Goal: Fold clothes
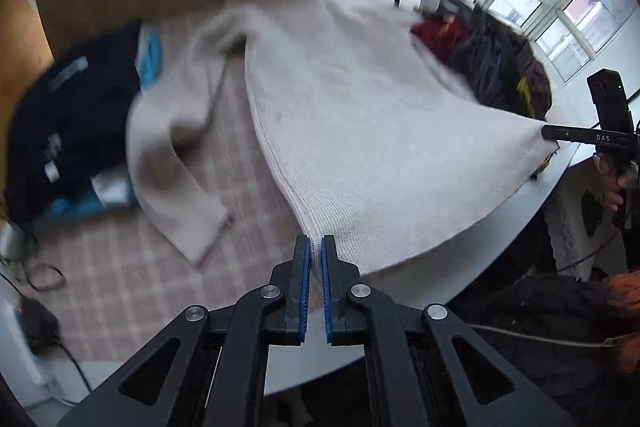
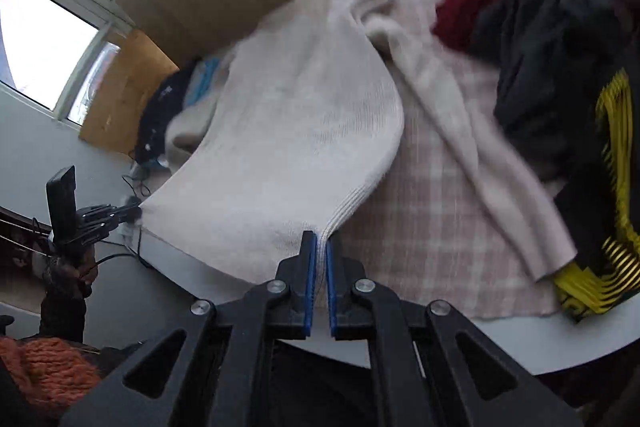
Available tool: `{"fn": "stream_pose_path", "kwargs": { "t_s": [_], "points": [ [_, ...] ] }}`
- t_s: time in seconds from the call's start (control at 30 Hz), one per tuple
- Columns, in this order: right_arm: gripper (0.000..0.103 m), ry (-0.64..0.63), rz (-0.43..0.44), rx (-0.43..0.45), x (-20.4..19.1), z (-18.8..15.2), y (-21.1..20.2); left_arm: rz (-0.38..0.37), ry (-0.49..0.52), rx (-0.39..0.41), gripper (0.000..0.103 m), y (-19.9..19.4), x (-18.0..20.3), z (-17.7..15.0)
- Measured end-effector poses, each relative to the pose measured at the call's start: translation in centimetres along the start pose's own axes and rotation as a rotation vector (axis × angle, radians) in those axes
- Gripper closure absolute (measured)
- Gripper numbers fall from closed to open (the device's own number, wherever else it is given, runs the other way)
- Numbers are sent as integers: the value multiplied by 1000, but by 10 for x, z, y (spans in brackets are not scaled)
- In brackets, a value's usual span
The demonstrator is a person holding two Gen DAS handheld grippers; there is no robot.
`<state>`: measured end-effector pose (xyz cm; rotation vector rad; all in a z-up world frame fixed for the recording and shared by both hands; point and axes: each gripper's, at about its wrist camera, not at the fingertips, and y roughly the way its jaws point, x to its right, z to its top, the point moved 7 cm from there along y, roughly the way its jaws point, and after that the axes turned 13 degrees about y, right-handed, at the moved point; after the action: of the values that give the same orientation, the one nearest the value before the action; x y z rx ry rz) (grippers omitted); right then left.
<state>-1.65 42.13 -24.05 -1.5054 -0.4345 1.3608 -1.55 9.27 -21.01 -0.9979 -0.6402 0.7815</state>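
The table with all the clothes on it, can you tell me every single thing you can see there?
sweater: one, cream, spread over the middle of the table, bottom corners lifted
checked cloth: one, pink and white, covering the table top
table: one, white, round edge
dark clothes pile: one heap, black and grey, far side by the windows
red garment: one, beside the dark pile
yellow-striped garment: one, black and yellow, table edge
navy clothes: one heap, other side of the sweater
left gripper: shut on one sweater corner
right gripper: shut on the other corner
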Motion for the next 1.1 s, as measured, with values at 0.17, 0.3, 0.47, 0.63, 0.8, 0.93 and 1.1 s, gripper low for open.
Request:
{"fn": "stream_pose_path", "kwargs": {
  "t_s": [0.17, 0.3, 0.47, 0.63, 0.8, 0.93, 1.1],
  "points": [
    [98, 8, -97, -126, 32, -39, 60, -100, -81, -167, 98, 88, 15, -59],
    [94, -17, -121, -159, 31, -40, 58, -108, -110, -219, 97, 80, 5, -64],
    [94, 1, -9, -74, 9, 6, 0, -28, -97, -128, 97, 19, -41, -14],
    [77, -70, -3, 131, -22, 95, -71, 114, -55, 38, 94, -45, -108, 82],
    [72, -138, -98, 245, -34, 173, -60, 168, -63, 102, 87, -46, -161, 152],
    [72, -112, -139, 183, -22, 210, 1, 96, -120, 68, 82, 6, -177, 182],
    [68, -83, -164, 79, -7, 239, 83, 76, -102, -19, 68, 81, -183, 214]
  ]
}}
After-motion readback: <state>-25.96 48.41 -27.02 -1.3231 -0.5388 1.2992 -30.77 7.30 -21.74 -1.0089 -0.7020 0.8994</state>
